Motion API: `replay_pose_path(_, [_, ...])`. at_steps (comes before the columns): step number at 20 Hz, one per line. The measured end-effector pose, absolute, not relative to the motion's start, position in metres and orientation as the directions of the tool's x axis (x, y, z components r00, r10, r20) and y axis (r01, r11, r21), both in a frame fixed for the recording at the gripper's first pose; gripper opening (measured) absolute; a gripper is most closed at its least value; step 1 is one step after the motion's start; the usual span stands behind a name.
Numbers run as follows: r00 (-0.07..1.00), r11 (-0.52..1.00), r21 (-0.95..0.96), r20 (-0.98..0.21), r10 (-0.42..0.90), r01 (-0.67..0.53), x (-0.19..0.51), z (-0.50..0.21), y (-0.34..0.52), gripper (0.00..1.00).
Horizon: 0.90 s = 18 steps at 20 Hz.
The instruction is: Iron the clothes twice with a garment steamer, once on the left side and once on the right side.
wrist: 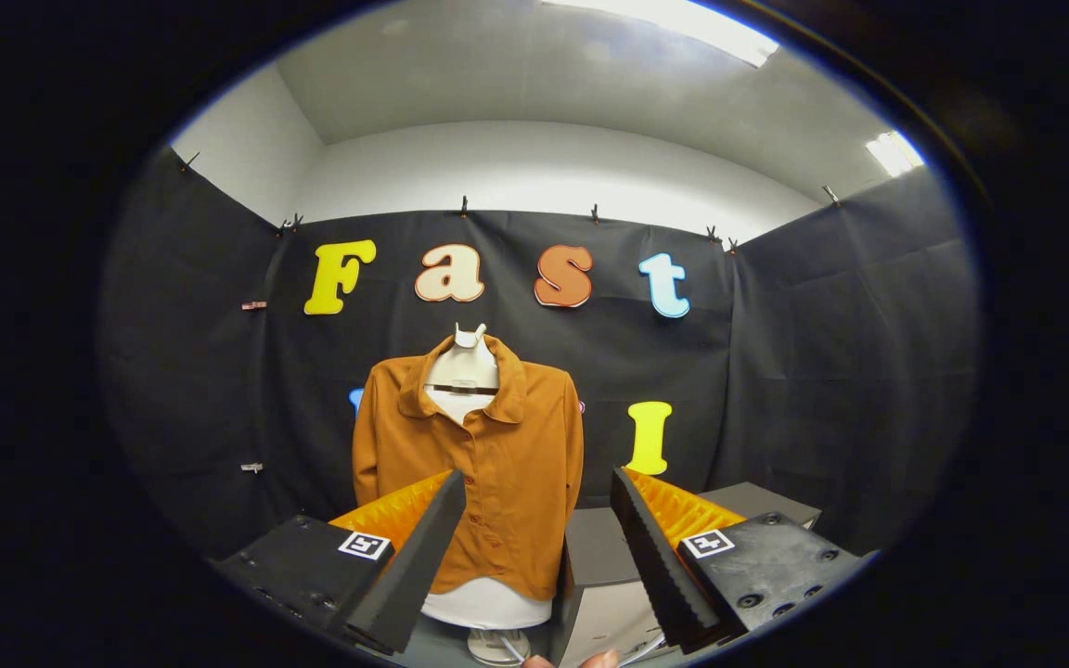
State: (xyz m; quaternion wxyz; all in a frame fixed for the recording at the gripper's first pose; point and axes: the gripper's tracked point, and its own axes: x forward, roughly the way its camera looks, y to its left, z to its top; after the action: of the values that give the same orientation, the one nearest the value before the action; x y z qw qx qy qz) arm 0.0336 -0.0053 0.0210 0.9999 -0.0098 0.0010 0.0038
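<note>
Shirt (497,464) fabric — soft, light, limp on its mannequin (465,366) — was judged unfit for gripping; the claw (534,557) was seen spread wide, holding nothing, well short of it.

Bright ceiling lights (674,23), sharp, fisheye-bent edges

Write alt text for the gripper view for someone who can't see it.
An orange button-up shirt hangs on a white mannequin torso against black cloth walls, beyond the open, empty tongs. A grey box sits beside the mannequin, between the fingers.
</note>
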Motion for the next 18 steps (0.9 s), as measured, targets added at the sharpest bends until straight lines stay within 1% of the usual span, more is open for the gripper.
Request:
replay_pose_path(5, [0.990, 0.999, -0.037, -0.139, 0.024, -0.030, 0.068, -0.006, -0.044, 0.98])
replay_pose_path(7, [0.984, 1.000, -0.018, -0.180, 0.010, -0.013, 0.084, -0.016, -0.067, 0.98])
replay_pose_path(10, [0.962, 1.000, -0.008, -0.274, -0.004, 0.002, 0.108, -0.041, -0.101, 0.98])
replay_pose_path(13, [0.923, 1.000, 0.024, -0.385, -0.006, 0.017, 0.135, -0.071, -0.131, 0.98])
replay_pose_path(18, [0.823, 0.999, 0.042, -0.569, 0.003, 0.025, 0.176, -0.131, -0.180, 0.99])
